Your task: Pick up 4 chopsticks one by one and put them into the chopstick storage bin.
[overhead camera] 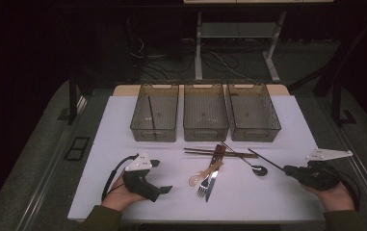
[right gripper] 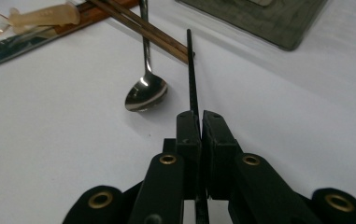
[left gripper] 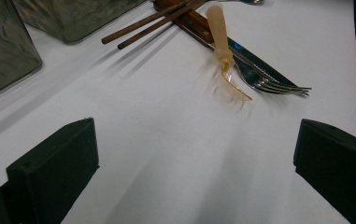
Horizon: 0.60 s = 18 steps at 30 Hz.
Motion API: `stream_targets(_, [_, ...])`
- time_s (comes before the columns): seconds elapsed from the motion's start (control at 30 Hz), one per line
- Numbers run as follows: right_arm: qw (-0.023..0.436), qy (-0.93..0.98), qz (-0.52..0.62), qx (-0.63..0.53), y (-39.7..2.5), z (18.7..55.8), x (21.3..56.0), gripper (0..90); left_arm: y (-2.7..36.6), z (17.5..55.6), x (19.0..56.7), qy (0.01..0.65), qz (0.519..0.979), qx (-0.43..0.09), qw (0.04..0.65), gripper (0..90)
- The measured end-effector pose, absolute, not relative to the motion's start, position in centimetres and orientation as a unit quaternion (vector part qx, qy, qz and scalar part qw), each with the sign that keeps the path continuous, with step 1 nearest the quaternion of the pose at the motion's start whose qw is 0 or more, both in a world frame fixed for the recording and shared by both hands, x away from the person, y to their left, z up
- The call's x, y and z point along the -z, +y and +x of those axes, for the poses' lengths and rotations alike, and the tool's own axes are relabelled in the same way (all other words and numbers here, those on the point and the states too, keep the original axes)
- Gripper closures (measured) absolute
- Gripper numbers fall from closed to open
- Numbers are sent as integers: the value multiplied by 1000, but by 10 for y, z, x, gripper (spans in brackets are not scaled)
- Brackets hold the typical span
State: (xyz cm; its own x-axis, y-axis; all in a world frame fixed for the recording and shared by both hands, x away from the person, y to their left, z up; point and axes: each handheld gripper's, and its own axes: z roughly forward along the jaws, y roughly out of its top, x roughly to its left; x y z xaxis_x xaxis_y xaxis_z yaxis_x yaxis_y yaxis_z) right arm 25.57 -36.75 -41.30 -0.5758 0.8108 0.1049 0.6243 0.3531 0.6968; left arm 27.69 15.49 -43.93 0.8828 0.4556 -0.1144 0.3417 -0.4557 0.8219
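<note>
between the right gripper jaws a black chopstick sits clamped. lift it level, clear of the spoon. left gripper jaws stand apart.

The black chopstick looks matt and smooth, held between the matt black plastic pads of the right hand-held gripper. The spoon is glossy polished metal — the brown chopsticks look like dull wood. The tabletop is smooth, matt white; the small spoon — translucent amber plastic.
</note>
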Motion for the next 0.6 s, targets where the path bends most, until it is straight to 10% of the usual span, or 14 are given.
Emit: stream_targets(0.6, [121,802,403,-423,-364,256,400,861,155,277,440,234,852,-60,465,0])
